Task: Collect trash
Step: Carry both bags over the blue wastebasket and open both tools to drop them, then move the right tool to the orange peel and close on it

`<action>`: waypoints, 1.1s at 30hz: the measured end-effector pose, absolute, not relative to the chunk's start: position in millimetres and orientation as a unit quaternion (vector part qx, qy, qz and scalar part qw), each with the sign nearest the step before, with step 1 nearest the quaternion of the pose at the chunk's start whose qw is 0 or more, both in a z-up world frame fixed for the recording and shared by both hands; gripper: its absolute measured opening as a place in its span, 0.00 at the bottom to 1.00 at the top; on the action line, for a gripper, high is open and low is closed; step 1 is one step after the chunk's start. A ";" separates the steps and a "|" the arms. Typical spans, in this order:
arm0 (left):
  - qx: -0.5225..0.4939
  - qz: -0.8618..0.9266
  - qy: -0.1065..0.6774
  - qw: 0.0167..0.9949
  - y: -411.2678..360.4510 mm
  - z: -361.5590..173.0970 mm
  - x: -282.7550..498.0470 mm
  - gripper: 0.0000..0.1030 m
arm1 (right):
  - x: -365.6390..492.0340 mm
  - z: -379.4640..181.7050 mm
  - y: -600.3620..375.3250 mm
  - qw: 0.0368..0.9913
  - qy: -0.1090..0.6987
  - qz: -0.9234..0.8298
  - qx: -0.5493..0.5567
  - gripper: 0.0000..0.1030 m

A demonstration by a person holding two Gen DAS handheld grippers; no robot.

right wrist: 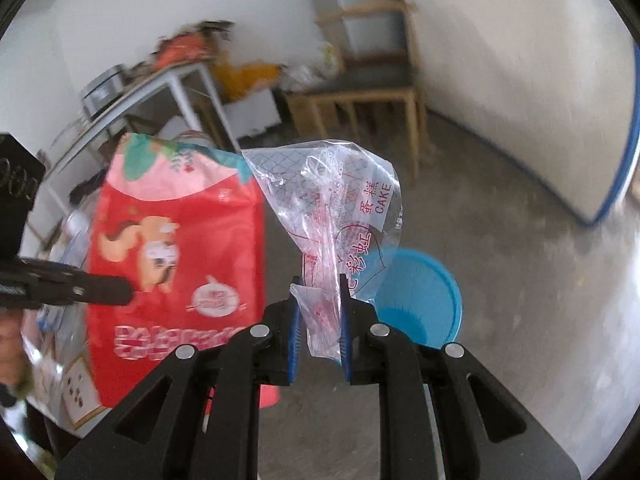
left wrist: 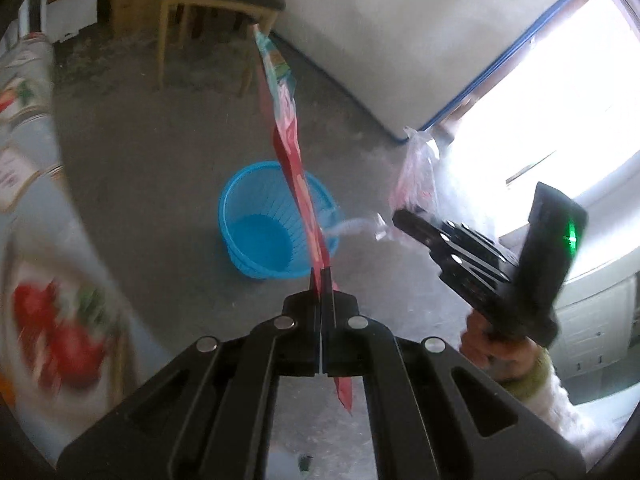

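Glossy red foil, a flat snack bag [left wrist: 289, 136] seen edge-on, is clamped in the left gripper [left wrist: 322, 276] above a round blue ribbed plastic basket [left wrist: 276, 224] that stands empty on grey concrete. Crinkled clear film, a cake wrapper [right wrist: 340, 216], is pinched between the right gripper [right wrist: 320, 292]'s blue-edged pads, the basket [right wrist: 420, 304] just beyond.

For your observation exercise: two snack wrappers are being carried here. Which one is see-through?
The clear cake wrapper in the right claw; the chair shows through it. The other, the red squirrel bag in the left claw, is opaque.
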State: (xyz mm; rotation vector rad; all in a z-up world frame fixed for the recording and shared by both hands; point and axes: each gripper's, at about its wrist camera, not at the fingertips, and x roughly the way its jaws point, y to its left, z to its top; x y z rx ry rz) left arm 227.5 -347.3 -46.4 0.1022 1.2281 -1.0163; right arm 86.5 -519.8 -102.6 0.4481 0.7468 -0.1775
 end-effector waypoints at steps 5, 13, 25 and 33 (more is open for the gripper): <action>0.078 -0.430 0.576 0.691 -403.7 -88.8 253.5 0.00 | 117.7 -144.2 -552.2 0.877 0.383 -0.097 0.273 0.16; 0.072 -0.365 0.599 0.709 -432.2 -126.1 286.1 0.45 | 163.3 -225.2 -586.6 0.822 0.457 -0.153 0.303 0.37; 0.043 -0.401 0.543 0.736 -336.1 -34.0 262.9 0.56 | 113.8 -200.0 -558.6 0.836 0.437 -0.150 0.296 0.46; -0.003 -0.386 0.455 0.803 -184.3 57.5 209.8 0.71 | 75.6 -123.4 -501.8 0.870 0.393 -0.095 0.284 0.69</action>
